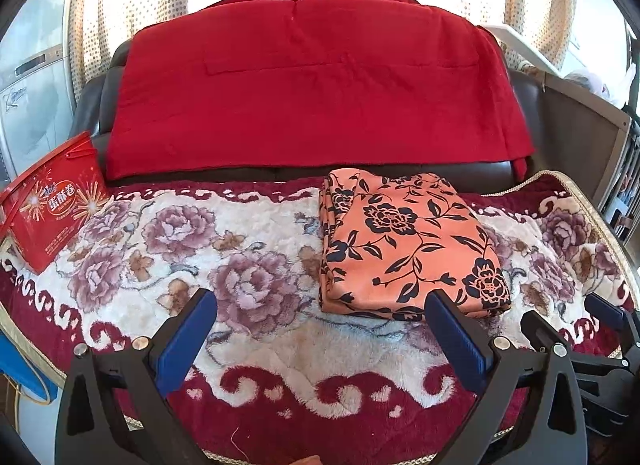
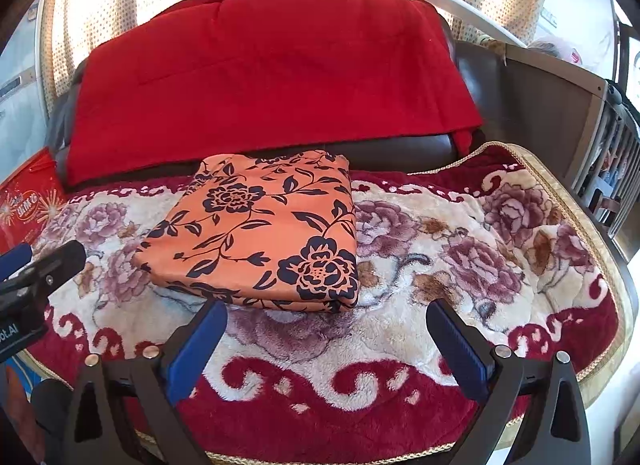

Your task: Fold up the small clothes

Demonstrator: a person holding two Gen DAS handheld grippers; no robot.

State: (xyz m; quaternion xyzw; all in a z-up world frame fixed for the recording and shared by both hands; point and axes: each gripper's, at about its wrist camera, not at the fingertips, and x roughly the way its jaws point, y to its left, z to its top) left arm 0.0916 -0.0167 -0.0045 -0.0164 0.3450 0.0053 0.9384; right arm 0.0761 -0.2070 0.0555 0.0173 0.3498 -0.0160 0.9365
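The folded orange floral garment [image 1: 412, 241] lies flat on the floral plush blanket [image 1: 248, 257], just beyond the left gripper [image 1: 320, 315] and right gripper [image 2: 326, 327], both spread apart and empty, with a red quilt [image 1: 316, 93] behind and a red gift box [image 1: 52, 201] far left.

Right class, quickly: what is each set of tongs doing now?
Left tongs: open, holding nothing.
Right tongs: open, holding nothing; folded orange cloth lies apart.
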